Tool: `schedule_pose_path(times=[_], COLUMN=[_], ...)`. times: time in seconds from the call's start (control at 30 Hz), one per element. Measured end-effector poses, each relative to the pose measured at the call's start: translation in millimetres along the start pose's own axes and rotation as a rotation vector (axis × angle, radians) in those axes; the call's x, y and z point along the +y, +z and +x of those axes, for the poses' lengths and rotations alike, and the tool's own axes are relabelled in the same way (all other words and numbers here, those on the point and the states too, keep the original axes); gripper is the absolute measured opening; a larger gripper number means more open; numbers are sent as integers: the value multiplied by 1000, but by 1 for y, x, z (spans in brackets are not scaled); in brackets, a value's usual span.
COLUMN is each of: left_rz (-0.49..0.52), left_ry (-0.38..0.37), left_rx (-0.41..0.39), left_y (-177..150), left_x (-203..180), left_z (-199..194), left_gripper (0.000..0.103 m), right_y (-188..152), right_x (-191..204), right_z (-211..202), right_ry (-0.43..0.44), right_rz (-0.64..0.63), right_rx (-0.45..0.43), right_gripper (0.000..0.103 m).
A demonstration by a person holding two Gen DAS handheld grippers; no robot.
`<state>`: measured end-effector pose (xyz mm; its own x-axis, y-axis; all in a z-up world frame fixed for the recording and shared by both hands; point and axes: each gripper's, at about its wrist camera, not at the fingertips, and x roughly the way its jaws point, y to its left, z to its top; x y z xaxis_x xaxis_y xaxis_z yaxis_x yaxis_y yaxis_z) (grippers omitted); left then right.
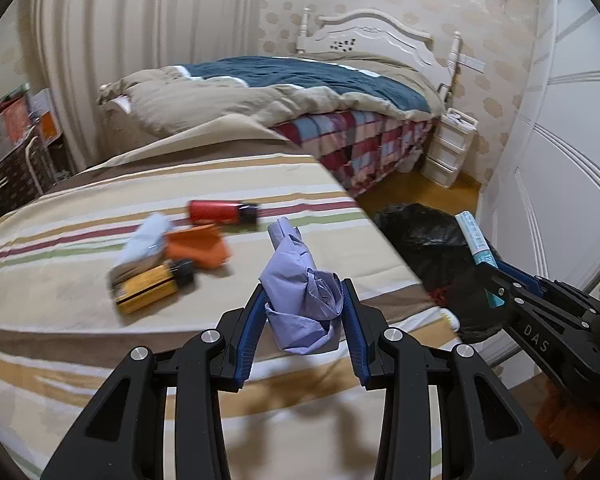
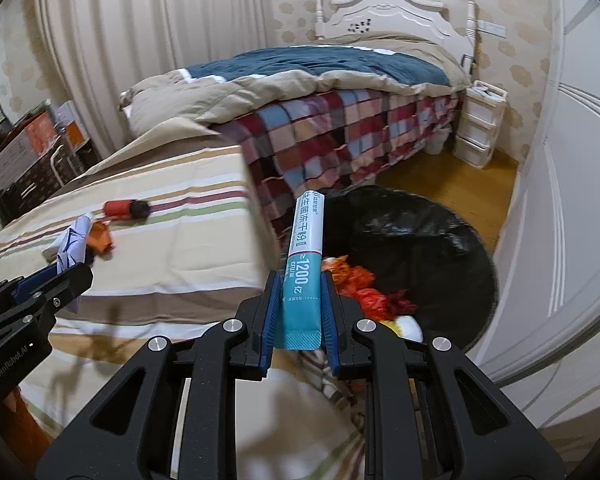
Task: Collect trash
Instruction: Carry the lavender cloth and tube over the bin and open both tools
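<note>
Right wrist view tells you most of what matters here: the right gripper [image 2: 300, 300] is clamped on a teal-and-white sachet [image 2: 305, 256], a flat stick pack whose long axis runs straight out past the fingertips, in line with the fingers. The black bin bag [image 2: 432, 240] sits just beyond and a bit right of those tips, down on the floor beside the striped bed [image 2: 172, 240], with orange and red scraps already inside. So the sachet's far end is basically over the bag's mouth.

From the left wrist view, the left gripper [image 1: 304, 304] is squeezed shut on a crumpled lilac wad [image 1: 300, 296], paper or thin plastic, can't say which, bulging out above the fingers. For this hand the bag is off to the right of the fingers, past the bed edge, with the right gripper in between.

I'd guess the right hand drops first since it's nearer; the left needs to swing right across the mattress corner.

A red bottle [image 1: 220, 212], yellow bottle [image 1: 152, 286] and orange scrap [image 1: 198, 246] lie on the bed, ahead-left of the left fingers.
</note>
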<state>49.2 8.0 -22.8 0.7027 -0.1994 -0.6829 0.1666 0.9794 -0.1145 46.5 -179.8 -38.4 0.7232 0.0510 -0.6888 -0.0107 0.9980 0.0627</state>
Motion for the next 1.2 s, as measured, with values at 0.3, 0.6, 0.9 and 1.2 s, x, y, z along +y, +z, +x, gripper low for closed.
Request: schedule_pose_path(times=[0.3, 0.6, 0.9, 1.2], left_rz=[72, 119, 149, 168], left_ry=[-40, -52, -50, -47], left_rx=[-8, 13, 39, 60], left_y=[17, 22, 27, 29], left_x=[-48, -80, -100, -115], left_z=[23, 48, 70, 89], left_gripper=[39, 39, 39, 39], right_y=[8, 10, 9, 8], right_x=[-47, -75, -98, -111], right_z=[12, 22, 29, 42], right_ry=[-54, -86, -102, -109], right_rz=[61, 98, 134, 153], right_rx=[1, 5, 11, 37], right_gripper=[20, 20, 20, 20])
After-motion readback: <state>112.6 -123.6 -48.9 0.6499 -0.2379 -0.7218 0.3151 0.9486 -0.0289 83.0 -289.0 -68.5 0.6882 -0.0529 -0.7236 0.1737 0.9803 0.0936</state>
